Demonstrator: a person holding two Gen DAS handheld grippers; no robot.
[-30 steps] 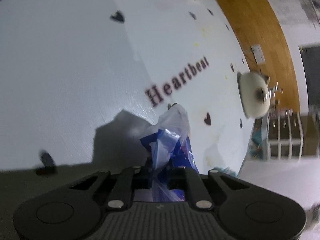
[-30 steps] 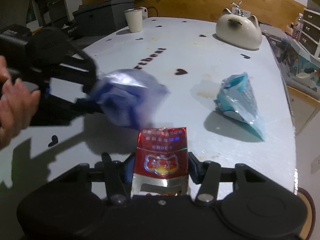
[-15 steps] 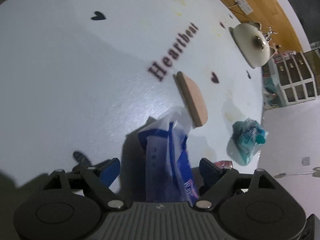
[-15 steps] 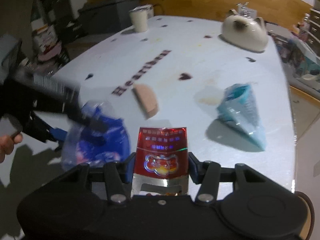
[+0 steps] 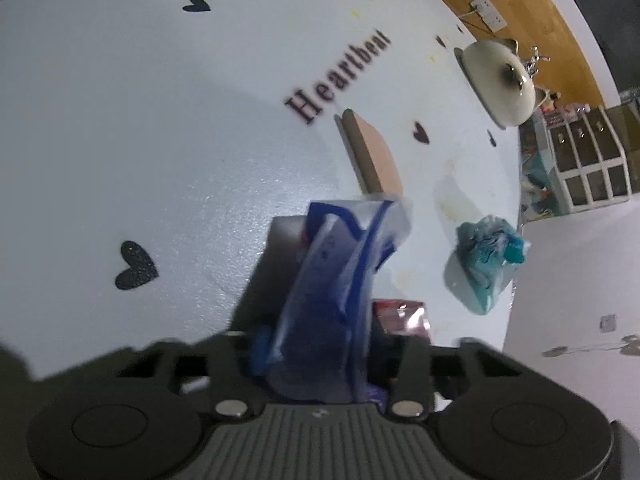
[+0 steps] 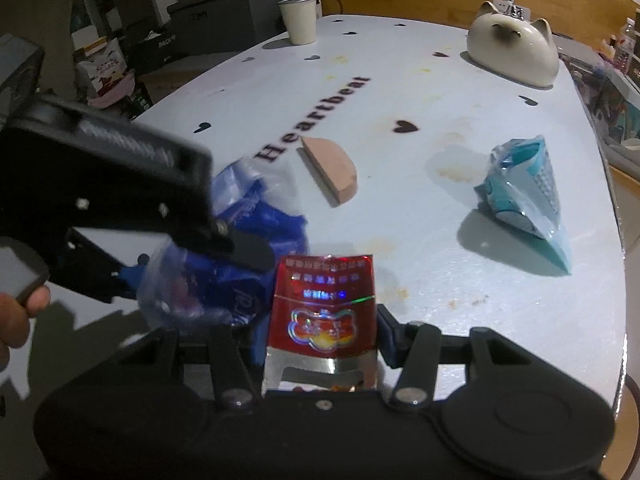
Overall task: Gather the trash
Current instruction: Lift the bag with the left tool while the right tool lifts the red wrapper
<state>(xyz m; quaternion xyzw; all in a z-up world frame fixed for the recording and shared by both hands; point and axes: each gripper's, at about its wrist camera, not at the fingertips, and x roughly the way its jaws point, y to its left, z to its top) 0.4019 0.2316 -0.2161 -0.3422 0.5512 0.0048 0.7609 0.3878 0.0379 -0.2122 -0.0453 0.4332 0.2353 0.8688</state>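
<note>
The left gripper [image 5: 316, 354] has just been closing its jaws, and the blue-and-clear plastic wrapper [image 5: 336, 280] stands between them, pinched and rising crumpled above the white tabletop [image 5: 160, 120]. In the right wrist view that same gripper [image 6: 188, 264] reaches in from the left, held by a hand [image 6: 16, 320], with the blue wrapper [image 6: 240, 240] bunched under its jaws. The right gripper [image 6: 320, 344] has its jaws clenched on a shiny red foil packet [image 6: 324, 304], which stands upright just beside the blue wrapper. Farther out on the tabletop [image 6: 400, 80] lies a tan wedge-shaped block [image 6: 332, 170], near the printed word "Heartbeat". A teal crumpled bag [image 6: 528, 196] lies well apart to the right, near the edge. A cream cat-shaped holder [image 6: 512, 50] and a pale cup [image 6: 300, 18] stand at the far side.
</note>
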